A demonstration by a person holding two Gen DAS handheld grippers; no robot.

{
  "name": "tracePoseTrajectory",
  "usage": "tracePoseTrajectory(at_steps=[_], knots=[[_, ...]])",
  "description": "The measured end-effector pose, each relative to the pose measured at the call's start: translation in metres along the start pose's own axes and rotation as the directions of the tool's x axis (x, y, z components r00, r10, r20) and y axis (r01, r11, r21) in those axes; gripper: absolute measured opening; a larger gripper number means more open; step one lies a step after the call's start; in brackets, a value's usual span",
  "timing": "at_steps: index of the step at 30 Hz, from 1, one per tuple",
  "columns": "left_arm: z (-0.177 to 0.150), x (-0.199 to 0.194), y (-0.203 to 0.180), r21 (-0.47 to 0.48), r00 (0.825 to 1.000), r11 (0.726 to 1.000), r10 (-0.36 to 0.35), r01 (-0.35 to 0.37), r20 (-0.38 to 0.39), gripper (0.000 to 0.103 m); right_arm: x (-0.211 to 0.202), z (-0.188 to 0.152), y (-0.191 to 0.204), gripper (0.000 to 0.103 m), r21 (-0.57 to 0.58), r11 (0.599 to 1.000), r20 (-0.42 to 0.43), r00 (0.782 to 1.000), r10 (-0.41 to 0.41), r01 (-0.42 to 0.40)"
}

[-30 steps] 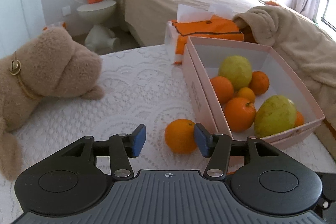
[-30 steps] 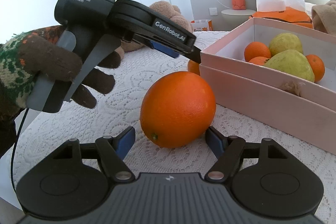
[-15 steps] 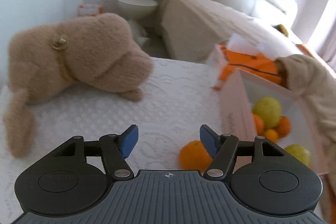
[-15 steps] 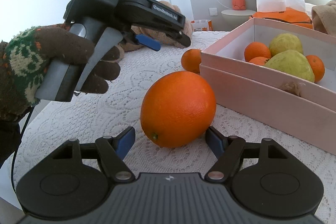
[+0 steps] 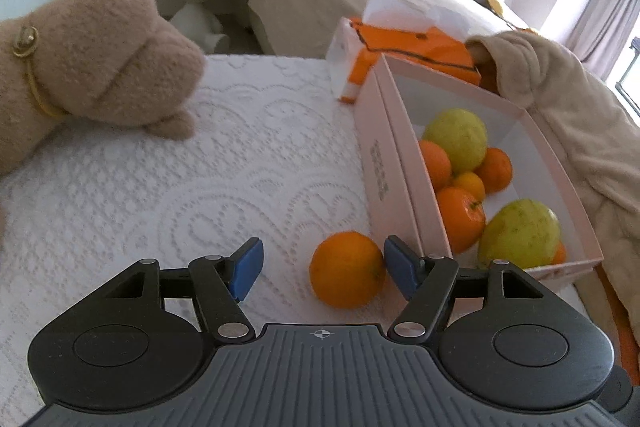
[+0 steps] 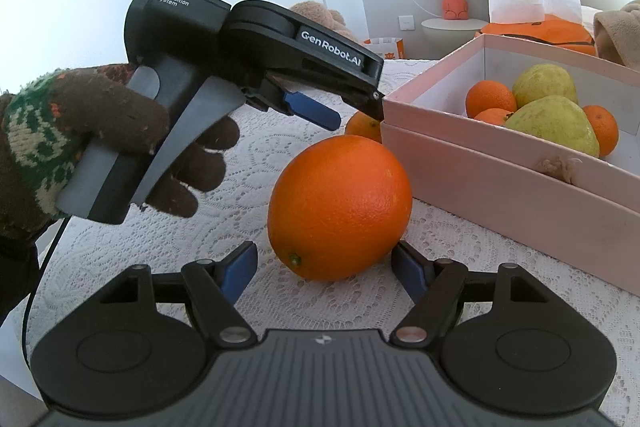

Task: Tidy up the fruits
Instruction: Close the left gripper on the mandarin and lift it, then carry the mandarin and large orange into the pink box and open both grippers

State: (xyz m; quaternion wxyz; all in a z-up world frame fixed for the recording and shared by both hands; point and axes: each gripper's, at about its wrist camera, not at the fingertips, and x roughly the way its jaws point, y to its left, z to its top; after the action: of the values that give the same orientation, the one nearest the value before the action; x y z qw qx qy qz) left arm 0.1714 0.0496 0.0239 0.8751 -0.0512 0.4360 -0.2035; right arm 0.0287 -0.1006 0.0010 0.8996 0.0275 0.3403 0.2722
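"DAS Data Acquisition System" and "GenRobot.AI" read white on the left gripper (image 6: 352,119), its fingers just spread wide around a small orange (image 5: 347,275), one pad beside it, hard against the pink box (image 5: 376,147). Right gripper (image 6: 324,269) fingers apart, flanking a big pebbled orange (image 6: 340,207) near that box.

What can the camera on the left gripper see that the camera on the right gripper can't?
Only the left wrist view shows the whole plush toy with its gold collar.

Only the right wrist view shows the gloved hand holding the left gripper, and the big orange between the right gripper fingers.

Both show the pink box of fruit, the small orange beside it, the tissue box and the lace cloth.
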Motion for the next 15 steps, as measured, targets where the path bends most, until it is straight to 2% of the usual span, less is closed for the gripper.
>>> tracePoseTrajectory(at_steps=[3,6,8,12,15], knots=[[-0.001,0.0,-0.003,0.002,1.0,1.0,0.004,-0.004,0.011,0.068,0.0,0.0,0.0,0.075,-0.001,1.0,0.0,1.0,0.0,0.0],[-0.001,0.0,-0.001,-0.011,1.0,1.0,-0.022,0.023,0.017,0.056,0.0,0.001,-0.001,0.075,-0.002,1.0,0.0,1.0,-0.001,0.001],[-0.001,-0.001,-0.002,-0.013,0.999,0.999,-0.048,0.048,0.023,0.045,0.0,0.001,-0.001,0.075,-0.002,1.0,0.0,1.0,-0.002,0.002],[-0.003,-0.003,0.001,-0.038,0.998,0.997,-0.066,0.067,0.02,0.045,0.0,0.001,-0.001,0.075,-0.002,1.0,0.0,1.0,-0.002,0.002],[-0.012,-0.013,0.007,-0.072,0.996,0.995,-0.072,0.075,0.046,0.044,0.0,0.001,-0.001,0.075,-0.001,1.0,0.001,1.0,-0.001,0.001]])
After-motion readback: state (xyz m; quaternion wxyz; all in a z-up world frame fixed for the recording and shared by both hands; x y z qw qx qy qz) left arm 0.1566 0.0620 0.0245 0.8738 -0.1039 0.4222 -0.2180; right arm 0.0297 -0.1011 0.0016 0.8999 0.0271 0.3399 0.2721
